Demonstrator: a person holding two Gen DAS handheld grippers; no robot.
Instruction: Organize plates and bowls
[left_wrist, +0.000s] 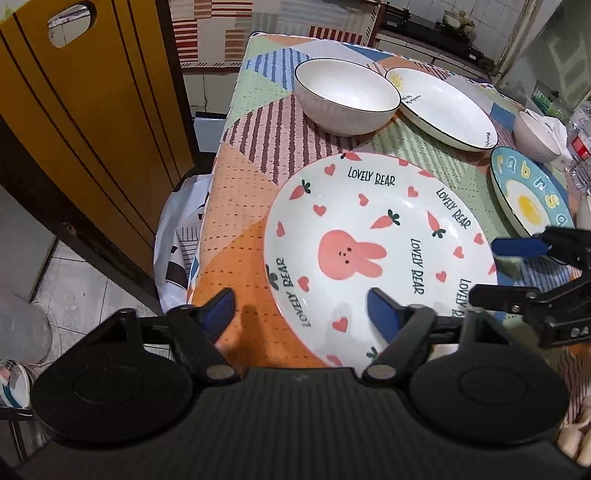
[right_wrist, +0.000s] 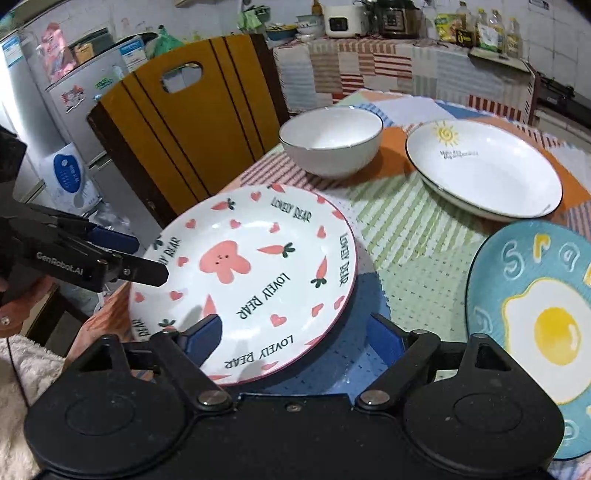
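Blue-padded left gripper (left_wrist: 301, 304): I have it spread wide, empty, straddling the near rim of the white ceramic rabbit-and-carrot plate (left_wrist: 369, 229) at the patchwork tablecloth (left_wrist: 236, 221) edge. Right gripper (right_wrist: 295, 332): likewise wide, empty. Risk: a glancing pinch slides the plate overboard.

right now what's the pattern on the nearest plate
Pink rabbit, carrots and hearts on white bunny plate; right wrist view shows best.

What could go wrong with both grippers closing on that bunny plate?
1. The white carrot-and-bunny ceramic plate overhangs the table edge nearest the wooden chair; a nudge could tip it off.
2. Left gripper and right gripper both straddle its rim, open; uneven closing may tilt the plate.
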